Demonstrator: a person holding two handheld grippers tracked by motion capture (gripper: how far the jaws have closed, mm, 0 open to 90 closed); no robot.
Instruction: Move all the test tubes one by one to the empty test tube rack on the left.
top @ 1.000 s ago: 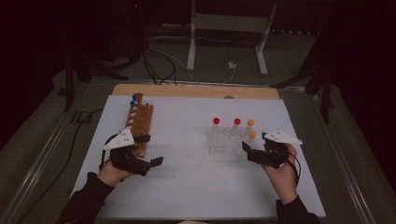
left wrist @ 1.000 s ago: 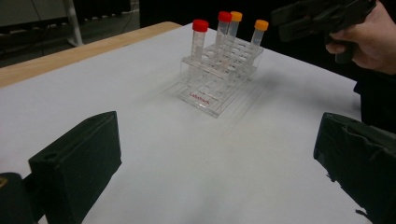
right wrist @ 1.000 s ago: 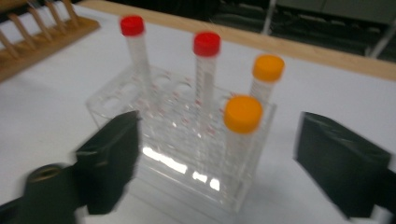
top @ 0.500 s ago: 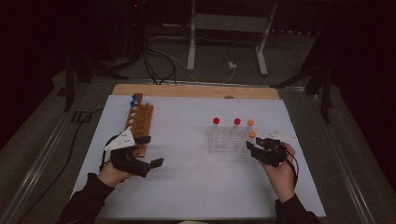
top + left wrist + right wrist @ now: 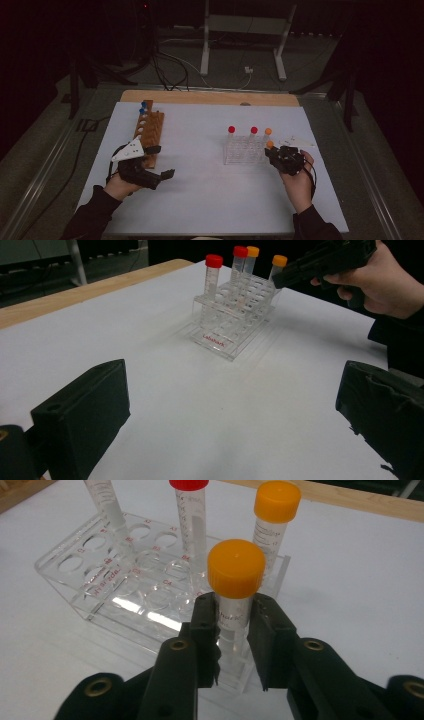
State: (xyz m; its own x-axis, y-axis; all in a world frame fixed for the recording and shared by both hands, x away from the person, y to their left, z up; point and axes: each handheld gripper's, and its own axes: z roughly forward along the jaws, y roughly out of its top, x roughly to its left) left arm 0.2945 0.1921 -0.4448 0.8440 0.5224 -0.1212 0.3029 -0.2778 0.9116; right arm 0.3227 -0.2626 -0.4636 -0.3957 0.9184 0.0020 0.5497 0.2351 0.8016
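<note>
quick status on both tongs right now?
Left tongs: open, holding nothing, above the white table cover.
Right tongs: closed on the near orange-capped tube, which stands in the clear rack.

Two racks are counted on the table: one clear plastic rack (image 5: 245, 150) and one wooden rack (image 5: 148, 131). Four capped tubes are seen standing in the clear plastic rack. Of these, two are topped with red caps (image 5: 231, 129) and two with orange caps (image 5: 268, 131). In the wooden rack, two blue caps (image 5: 143, 106) are made out at the far end; whether more tubes are held there cannot be told. Two grippers are counted, one left gripper (image 5: 159, 162) and one right gripper (image 5: 273, 150), each carried by one hand. One white sheet (image 5: 200, 200) is laid over one table (image 5: 200, 97).
</note>
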